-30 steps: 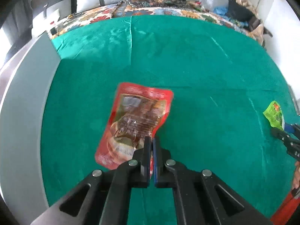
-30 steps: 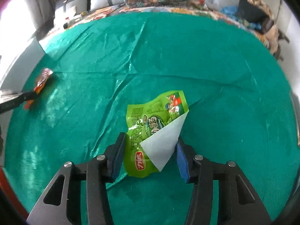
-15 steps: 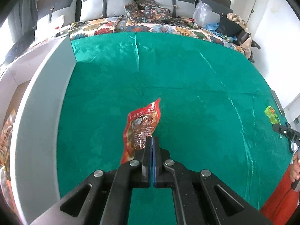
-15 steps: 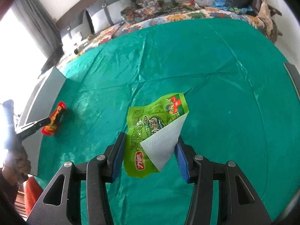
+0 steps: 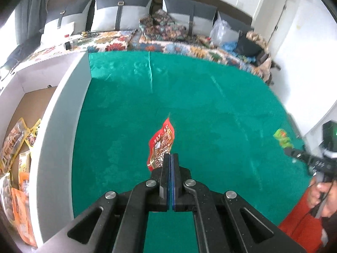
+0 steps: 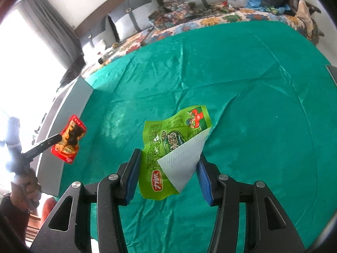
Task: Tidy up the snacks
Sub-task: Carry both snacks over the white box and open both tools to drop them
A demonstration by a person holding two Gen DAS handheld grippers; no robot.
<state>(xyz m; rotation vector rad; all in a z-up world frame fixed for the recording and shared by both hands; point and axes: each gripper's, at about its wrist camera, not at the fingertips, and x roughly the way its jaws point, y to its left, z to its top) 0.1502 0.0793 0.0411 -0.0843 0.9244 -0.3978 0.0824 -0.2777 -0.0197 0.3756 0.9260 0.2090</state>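
A red snack packet [image 5: 161, 145] hangs edge-on above the green cloth, pinched at its lower end by my left gripper [image 5: 170, 158], which is shut on it. The right wrist view shows the same red packet [image 6: 69, 139] at the left, beside the grey box wall [image 6: 69, 105]. A green snack packet [image 6: 168, 139], one corner folded over to show its white inside, sits between the pads of my right gripper [image 6: 168, 156], which is shut on its two sides and holds it off the cloth. From the left wrist view the green packet [image 5: 282, 138] is small at the far right.
A white-walled box [image 5: 61, 113] stands along the left edge of the green cloth [image 5: 189, 97], with several orange and yellow snack packets [image 5: 14, 147] inside. A patterned sofa with cushions [image 5: 164, 25] runs behind the cloth. A person's hand [image 5: 320, 191] grips the right tool.
Both packets have risen off the cloth. The left gripper carried the red packet up and toward the box, whose inside now shows. The right gripper rose and tilted with the green packet.
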